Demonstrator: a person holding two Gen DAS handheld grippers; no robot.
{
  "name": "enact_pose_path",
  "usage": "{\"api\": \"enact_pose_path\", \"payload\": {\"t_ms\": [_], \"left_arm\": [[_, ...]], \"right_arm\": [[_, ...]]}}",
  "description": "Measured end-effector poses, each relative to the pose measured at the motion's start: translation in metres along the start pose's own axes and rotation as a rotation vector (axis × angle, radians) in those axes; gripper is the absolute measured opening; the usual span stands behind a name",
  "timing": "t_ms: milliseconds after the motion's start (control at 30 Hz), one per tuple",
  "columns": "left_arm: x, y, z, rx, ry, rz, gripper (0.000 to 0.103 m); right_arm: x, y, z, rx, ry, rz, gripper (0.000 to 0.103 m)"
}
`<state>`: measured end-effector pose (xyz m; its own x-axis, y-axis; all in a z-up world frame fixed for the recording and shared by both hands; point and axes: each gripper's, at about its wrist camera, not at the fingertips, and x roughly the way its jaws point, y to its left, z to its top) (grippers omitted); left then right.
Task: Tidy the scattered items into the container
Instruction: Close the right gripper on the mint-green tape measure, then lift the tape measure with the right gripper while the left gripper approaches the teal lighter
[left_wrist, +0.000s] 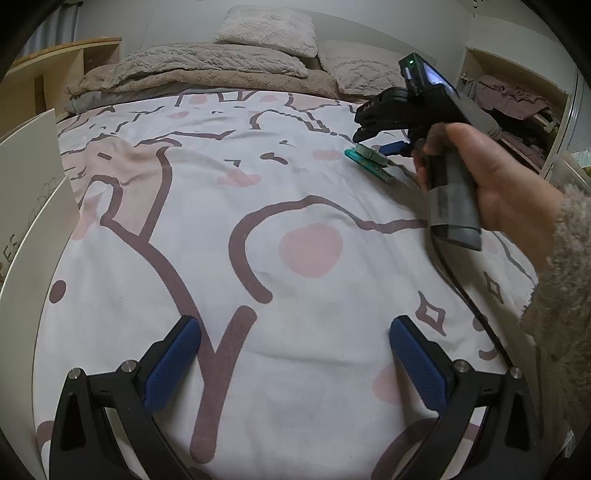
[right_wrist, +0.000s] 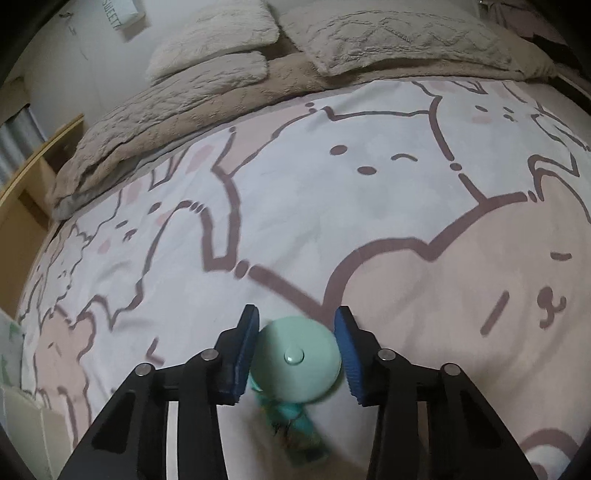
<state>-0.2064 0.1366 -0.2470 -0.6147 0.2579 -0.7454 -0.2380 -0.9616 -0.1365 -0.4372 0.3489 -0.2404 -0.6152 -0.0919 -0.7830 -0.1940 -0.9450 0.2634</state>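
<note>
Right gripper (right_wrist: 295, 349) brought down around mint round case (right_wrist: 297, 360) on patterned bedspread (right_wrist: 332, 206), pads flanking its rim for a sideways pinch, firm contact not clear; left gripper (left_wrist: 293, 365) held apart, empty, near white container (left_wrist: 33, 177) for drop-off.

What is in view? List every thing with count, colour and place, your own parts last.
bed cover: one, white and pink cartoon print, across the bed
blanket: one, beige, folded at the head end
pillows: at least two, cream, behind the blanket
mint round item: one, pale green, between the right tongs
teal item: one, blurred, under the mint round item
white box: one, left edge
wooden shelf: one, light brown, far left
clothes: pile, mauve, right shelves
left tongs: blue pads, open, above the cover
right tongs: blue pads, closed on the mint round item
hand: one, gripping the right handle
</note>
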Motion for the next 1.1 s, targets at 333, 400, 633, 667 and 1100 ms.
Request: {"api": "enact_pose_path", "payload": {"t_ms": [333, 400, 633, 667, 1100], "left_arm": [[0.002, 0.0, 0.0, -0.002, 0.004, -0.002, 0.103], [0.002, 0.0, 0.001, -0.005, 0.002, -0.007, 0.103], [0.001, 0.002, 0.001, -0.011, 0.001, -0.014, 0.103], [0.001, 0.002, 0.001, -0.012, 0.0, -0.016, 0.103], [0.0, 0.003, 0.0, -0.022, -0.005, -0.029, 0.103]], "right_arm": [[-0.009, 0.003, -0.032, -0.142, 0.027, 0.062, 0.038], [-0.017, 0.001, -0.043, -0.161, 0.03, 0.068, 0.039], [-0.046, 0.004, -0.088, -0.237, 0.051, 0.091, 0.047], [-0.047, 0.01, -0.094, -0.276, 0.066, 0.077, 0.05], [-0.064, 0.016, -0.074, -0.237, -0.009, 0.068, 0.049]]}}
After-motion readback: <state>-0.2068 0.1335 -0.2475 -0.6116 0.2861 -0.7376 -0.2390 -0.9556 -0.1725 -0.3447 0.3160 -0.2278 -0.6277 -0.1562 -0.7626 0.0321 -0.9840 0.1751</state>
